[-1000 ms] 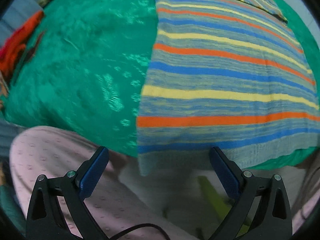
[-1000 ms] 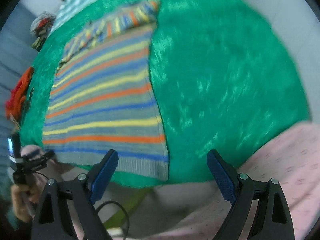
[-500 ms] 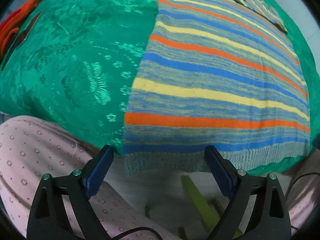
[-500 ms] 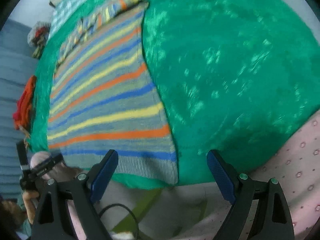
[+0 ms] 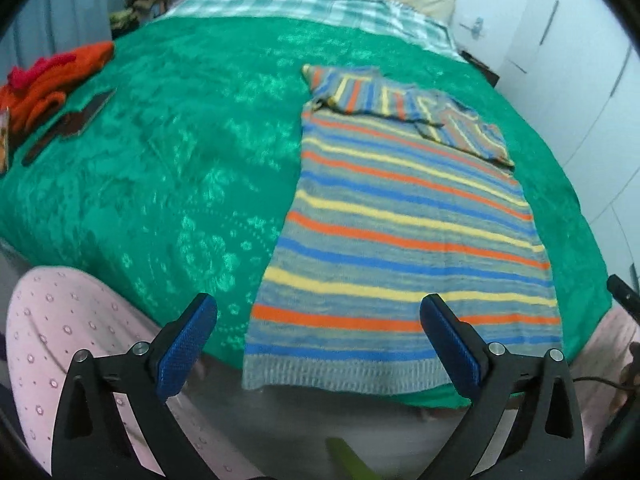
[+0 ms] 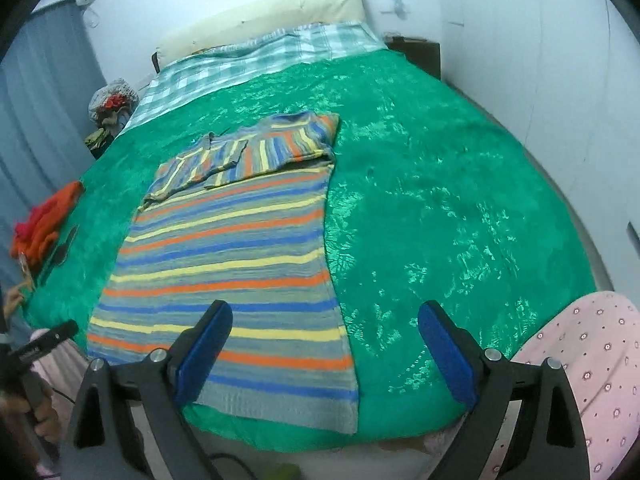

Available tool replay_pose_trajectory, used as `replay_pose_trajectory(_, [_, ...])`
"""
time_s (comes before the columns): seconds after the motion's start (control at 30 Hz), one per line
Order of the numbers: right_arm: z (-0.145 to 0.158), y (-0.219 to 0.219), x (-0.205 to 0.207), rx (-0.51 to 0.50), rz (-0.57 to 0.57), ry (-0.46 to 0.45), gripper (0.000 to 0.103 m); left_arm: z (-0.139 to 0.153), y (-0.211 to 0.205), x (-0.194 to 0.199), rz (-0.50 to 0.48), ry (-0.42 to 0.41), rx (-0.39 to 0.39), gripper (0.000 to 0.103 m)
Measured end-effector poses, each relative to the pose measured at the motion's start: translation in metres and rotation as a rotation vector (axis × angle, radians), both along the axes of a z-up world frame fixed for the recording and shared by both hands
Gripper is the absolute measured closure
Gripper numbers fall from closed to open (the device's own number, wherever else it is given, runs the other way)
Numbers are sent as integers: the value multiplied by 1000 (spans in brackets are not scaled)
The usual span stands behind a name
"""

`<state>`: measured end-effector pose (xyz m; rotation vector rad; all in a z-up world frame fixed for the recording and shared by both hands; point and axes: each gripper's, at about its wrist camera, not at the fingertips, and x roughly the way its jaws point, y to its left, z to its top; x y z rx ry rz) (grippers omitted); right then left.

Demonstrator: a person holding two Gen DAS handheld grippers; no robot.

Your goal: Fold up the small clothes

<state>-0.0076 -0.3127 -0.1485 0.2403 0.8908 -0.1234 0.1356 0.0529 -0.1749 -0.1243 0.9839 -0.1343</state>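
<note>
A striped knit sweater (image 5: pixel 404 232) in grey, blue, orange and yellow lies flat on the green bedspread (image 5: pixel 168 168). Its sleeves are folded across the far end and its ribbed hem lies at the near bed edge. It also shows in the right wrist view (image 6: pixel 236 256). My left gripper (image 5: pixel 318 344) is open and empty, held above the hem's left corner. My right gripper (image 6: pixel 324 350) is open and empty, held above the hem's right corner. Neither touches the sweater.
An orange and red garment (image 5: pixel 44 80) lies at the bed's left edge beside a dark flat object (image 5: pixel 84 114). A checked sheet (image 6: pixel 248 66) and pillow (image 6: pixel 260 16) lie at the far end. Pink dotted trouser legs (image 5: pixel 52 336) stand by the near bed edge.
Both grippers have pulled back and risen away from the hem. The whole sweater and bed are now in view. The jaws stayed open.
</note>
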Motion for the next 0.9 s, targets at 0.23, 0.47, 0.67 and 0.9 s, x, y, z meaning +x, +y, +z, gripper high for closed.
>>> replay_pose_trajectory(0.23, [0, 19, 1, -66, 15, -4, 10, 10, -2, -10, -111, -60, -160, 1])
replay_pose_trajectory(0.47, [-6, 31, 4, -95, 51, 20, 9, 21, -13, -11, -150, -106, -116, 1])
replay_pose_trajectory(0.67, [-10, 44, 6, -129, 88, 26, 9, 18, -2, -7, -110, -116, -142, 1])
replay_pose_trajectory(0.9, [-18, 53, 9, -142, 114, 57, 9, 16, 7, -3, -50, -136, -141, 1])
